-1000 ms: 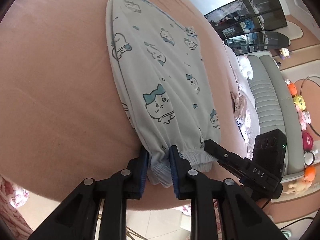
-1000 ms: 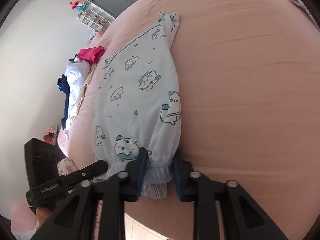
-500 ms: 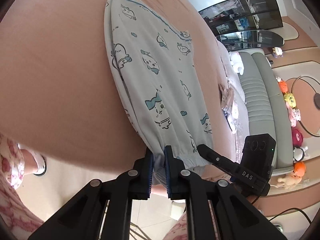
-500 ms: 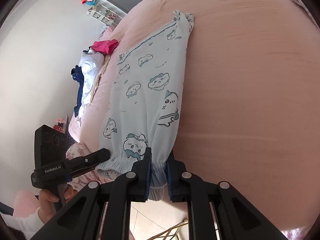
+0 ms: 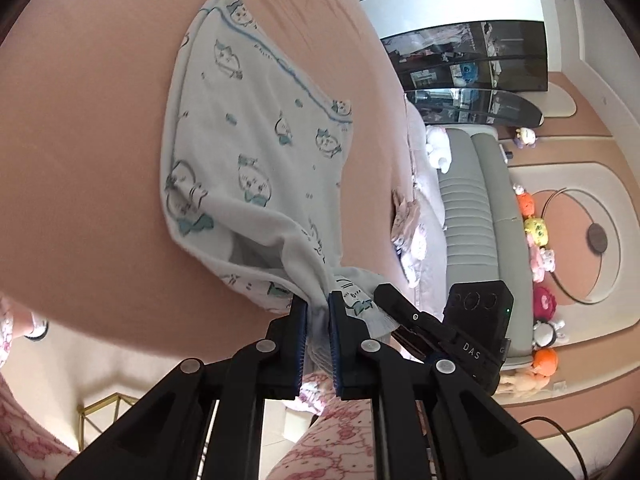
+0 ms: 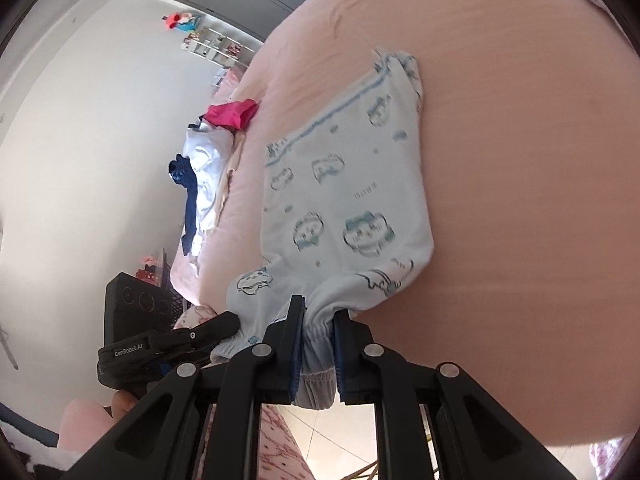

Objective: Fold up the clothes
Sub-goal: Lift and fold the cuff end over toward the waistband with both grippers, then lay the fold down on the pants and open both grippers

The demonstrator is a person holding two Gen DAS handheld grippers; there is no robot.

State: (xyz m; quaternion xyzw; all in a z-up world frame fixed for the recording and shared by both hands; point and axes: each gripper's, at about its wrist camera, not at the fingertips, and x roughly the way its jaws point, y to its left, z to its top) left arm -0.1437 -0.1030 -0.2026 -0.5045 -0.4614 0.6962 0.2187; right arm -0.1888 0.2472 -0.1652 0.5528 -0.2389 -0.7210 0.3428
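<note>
A pale blue garment with cartoon prints [image 5: 248, 152] [image 6: 352, 200] lies on the pink bed [image 5: 80, 120] [image 6: 520, 160]. Its elastic near end is lifted off the bed edge and bunched. My left gripper [image 5: 318, 308] is shut on that end at one corner. My right gripper [image 6: 318, 314] is shut on the gathered elastic hem at the other corner. Each view shows the other gripper beside it: the right gripper [image 5: 404, 312] in the left wrist view, the left gripper [image 6: 216, 326] in the right wrist view. The far end of the garment still rests flat on the bed.
A heap of clothes, red, white and dark blue [image 6: 208, 160], lies at the bed's far side. A grey sofa [image 5: 476, 216] with soft toys [image 5: 536, 232] stands beyond the bed. The person's pink patterned trousers [image 5: 332, 440] show below the grippers.
Both grippers closed onto the garment's elastic end and rose, lifting it off the bed edge. The near half of the garment now buckles and hangs from the jaws.
</note>
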